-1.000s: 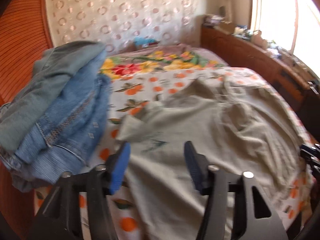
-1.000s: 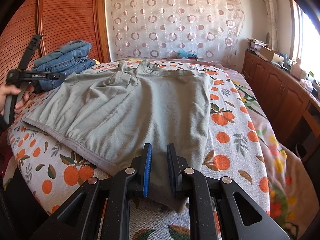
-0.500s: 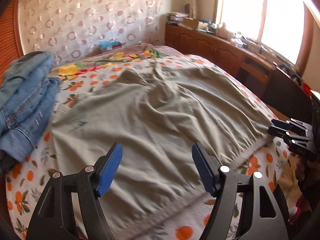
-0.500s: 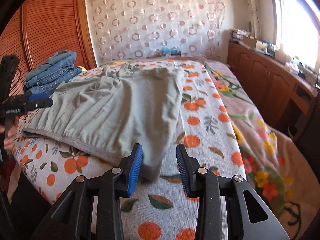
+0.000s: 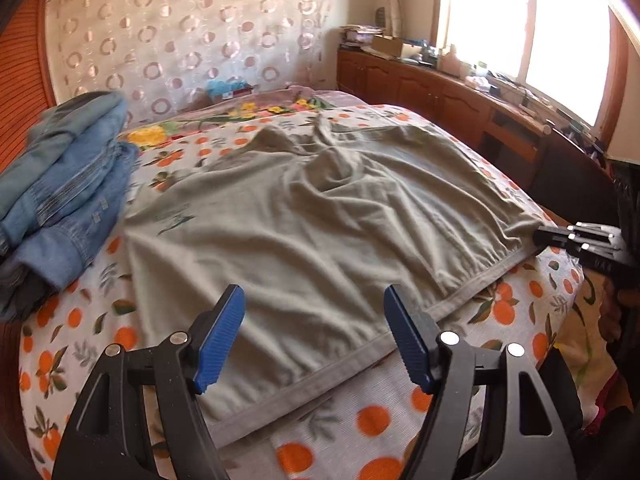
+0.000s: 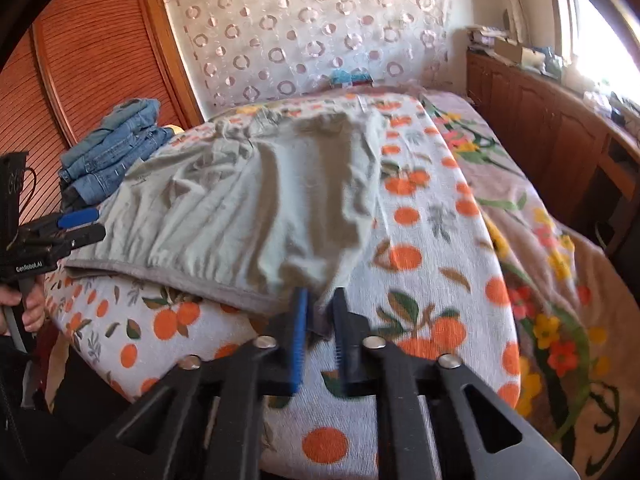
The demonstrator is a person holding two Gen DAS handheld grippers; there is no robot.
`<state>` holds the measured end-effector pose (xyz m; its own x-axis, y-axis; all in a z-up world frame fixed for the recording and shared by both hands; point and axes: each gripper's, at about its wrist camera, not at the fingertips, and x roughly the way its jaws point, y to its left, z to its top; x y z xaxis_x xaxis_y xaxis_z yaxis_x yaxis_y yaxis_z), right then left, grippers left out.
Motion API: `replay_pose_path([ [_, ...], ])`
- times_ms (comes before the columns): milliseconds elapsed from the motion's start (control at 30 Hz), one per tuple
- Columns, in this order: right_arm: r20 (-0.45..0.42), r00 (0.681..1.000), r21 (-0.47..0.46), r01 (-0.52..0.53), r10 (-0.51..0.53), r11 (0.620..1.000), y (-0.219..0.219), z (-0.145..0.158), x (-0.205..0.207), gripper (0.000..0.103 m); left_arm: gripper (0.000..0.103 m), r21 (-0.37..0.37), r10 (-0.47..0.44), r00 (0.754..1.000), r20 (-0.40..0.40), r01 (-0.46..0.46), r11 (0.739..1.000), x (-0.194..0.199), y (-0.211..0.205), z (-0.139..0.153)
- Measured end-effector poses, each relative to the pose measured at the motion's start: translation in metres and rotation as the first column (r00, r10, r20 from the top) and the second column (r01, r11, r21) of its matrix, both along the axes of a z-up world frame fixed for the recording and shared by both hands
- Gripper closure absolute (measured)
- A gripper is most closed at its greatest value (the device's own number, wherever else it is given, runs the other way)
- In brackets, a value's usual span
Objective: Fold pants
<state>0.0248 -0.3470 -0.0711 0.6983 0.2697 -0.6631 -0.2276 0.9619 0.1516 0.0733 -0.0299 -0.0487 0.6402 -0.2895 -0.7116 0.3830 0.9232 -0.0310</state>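
Left wrist view: folded jeans (image 5: pixel 68 184) lie at the left of the bed (image 5: pixel 380 420); the grey pants (image 5: pixel 312 232) lie spread across it. The left hand-held gripper (image 5: pixel 314 336) hovers wide open over the waistband, empty. The right hand-held gripper (image 6: pixel 318 320) is clamped on the waistband's corner. Judged step: gripping both corners; next, the left must close on its corner.

From my right wrist view, motion blur smears the pants (image 6: pixel 256 208) near the right gripper (image 6: pixel 320 320), so I can't read the fabric fold between its pads. At far left my left gripper (image 6: pixel 76 226) is cut by the frame edge. In the left wrist view, the jeans pile (image 5: pixel 60 200) at left is blurred and clipped.
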Motion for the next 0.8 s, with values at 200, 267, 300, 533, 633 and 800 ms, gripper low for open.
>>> replay_pose_path([
  [200,0.078,0.992,-0.015,-0.095,0.096,0.995,0.037,0.041,0.02,0.097,0.03,-0.014,0.083,0.997,0.008,-0.083,0.996,-0.005,0.039,0.002],
  [267,0.101,0.982,-0.024,-0.157,0.158,0.987,0.062,0.056,0.028,0.097,0.03,-0.017,0.113,0.994,0.011,-0.113,0.993,-0.007,0.054,0.003],
  [300,0.109,0.976,-0.023,-0.189,0.191,0.982,0.075,0.062,0.031,0.097,0.03,-0.019,0.128,0.992,0.013,-0.128,0.992,-0.007,0.062,0.004],
  [533,0.12,0.902,0.019,-0.42,0.415,0.908,0.166,0.082,0.043,0.097,0.03,-0.019,0.207,0.978,0.026,-0.207,0.978,-0.014,0.099,0.008],
  [633,0.102,0.876,0.046,-0.478,0.472,0.877,0.19,0.077,0.046,0.097,0.03,-0.02,0.232,0.972,0.028,-0.231,0.973,-0.016,0.111,0.008],
  [800,0.06,0.839,0.091,-0.544,0.541,0.834,0.22,0.062,0.05,0.097,0.03,-0.026,0.261,0.965,0.027,-0.261,0.965,-0.017,0.125,0.007],
])
